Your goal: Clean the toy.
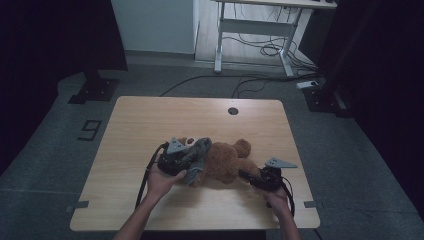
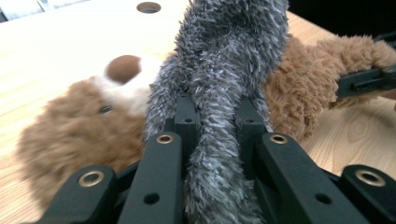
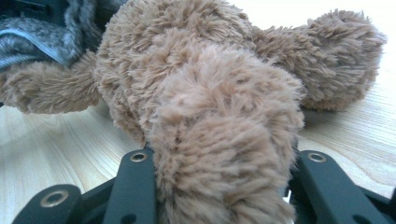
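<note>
- I see the wooden table (image 1: pixel 150 120) under everything; its round cable hole (image 1: pixel 233 110) sits at the far edge, right of centre
- The brown teddy bear (image 1: pixel 225 161) lies on its side near the middle of the table, slightly toward the near edge; its head points left and its legs right
- A grey fuzzy scarf (image 2: pixel 224 84) drapes over the bear's neck, beside the white muzzle
- My left gripper (image 1: pixel 186 167) is at the bear's head; its jaws are clamped on a strand of the scarf
- My right gripper (image 1: pixel 246 176) is at the near right; its jaws are clenched around one brown leg (image 3: pixel 219 154) of the bear
</note>
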Motion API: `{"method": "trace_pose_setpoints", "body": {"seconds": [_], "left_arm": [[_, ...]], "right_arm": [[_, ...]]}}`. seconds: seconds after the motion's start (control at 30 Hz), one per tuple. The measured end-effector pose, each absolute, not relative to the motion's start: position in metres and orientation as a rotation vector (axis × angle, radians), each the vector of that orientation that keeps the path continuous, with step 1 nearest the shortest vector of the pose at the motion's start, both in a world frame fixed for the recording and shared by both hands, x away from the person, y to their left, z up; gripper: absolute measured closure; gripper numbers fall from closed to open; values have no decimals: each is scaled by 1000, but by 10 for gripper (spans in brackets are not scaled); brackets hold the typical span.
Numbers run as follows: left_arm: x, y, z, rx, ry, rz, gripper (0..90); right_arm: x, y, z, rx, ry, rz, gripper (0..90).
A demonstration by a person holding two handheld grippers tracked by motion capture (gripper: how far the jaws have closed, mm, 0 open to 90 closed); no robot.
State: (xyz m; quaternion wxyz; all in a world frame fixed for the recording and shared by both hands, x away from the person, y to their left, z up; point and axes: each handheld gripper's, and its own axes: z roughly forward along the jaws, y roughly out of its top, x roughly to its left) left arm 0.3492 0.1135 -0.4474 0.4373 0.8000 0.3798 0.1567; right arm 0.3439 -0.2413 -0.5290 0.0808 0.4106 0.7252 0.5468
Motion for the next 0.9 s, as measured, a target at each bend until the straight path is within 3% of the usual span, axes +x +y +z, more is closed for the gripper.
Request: {"method": "trace_pose_setpoints", "body": {"seconds": [0.33, 0.77, 0.9], "left_arm": [[352, 156, -448, 1931, 1050, 426, 757], [361, 197, -484, 1893, 1204, 316, 755], [364, 195, -497, 1971, 1245, 398, 756]], "right_arm": [[344, -242, -530, 1234, 2166, 1633, 577], [344, -239, -533, 1221, 2207, 1622, 576], [344, -239, -533, 1219, 2213, 1617, 575]]}}
